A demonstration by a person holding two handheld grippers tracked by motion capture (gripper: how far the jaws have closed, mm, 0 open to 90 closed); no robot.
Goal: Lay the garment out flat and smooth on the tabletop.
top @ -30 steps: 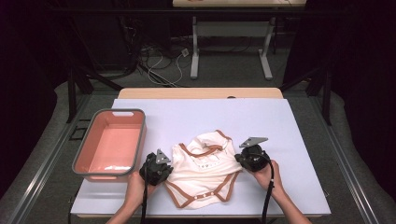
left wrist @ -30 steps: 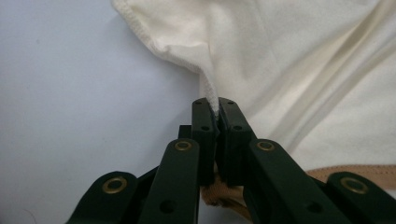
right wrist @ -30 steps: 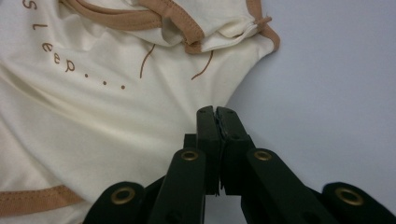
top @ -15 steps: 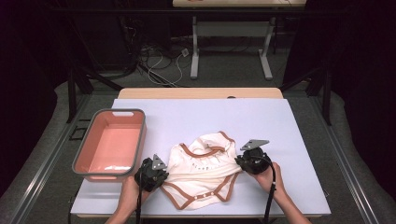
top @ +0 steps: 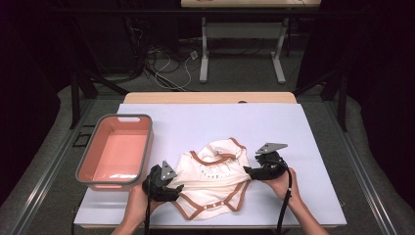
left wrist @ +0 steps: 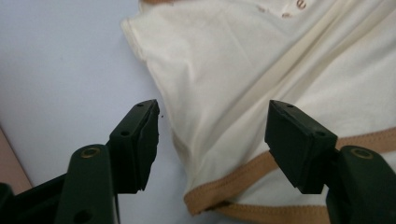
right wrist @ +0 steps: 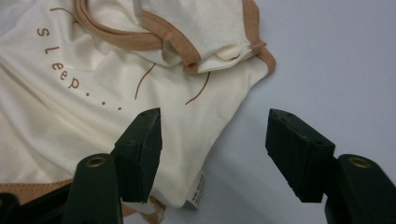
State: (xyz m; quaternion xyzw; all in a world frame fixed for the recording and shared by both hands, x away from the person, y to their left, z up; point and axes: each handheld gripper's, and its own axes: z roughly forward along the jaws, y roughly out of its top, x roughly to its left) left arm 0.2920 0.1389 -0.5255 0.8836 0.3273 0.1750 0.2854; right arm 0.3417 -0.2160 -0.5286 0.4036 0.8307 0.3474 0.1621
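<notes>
A pink tub (top: 115,152) with a grey rim sits near the bench's (top: 303,132) left edge, just beside the left gripper (top: 169,188) and apart from the cream bodysuit (top: 213,181), which lies spread toward the bench's front edge. Nothing stands between the tub and the garment. The right gripper (top: 250,171) is at the bodysuit's right side. Both grippers' jaws have just been opening and now stand apart, with cloth edge lying between them, unclamped. Since the earlier frames the garment has been drawn nearer the front edge and lies flatter.
</notes>
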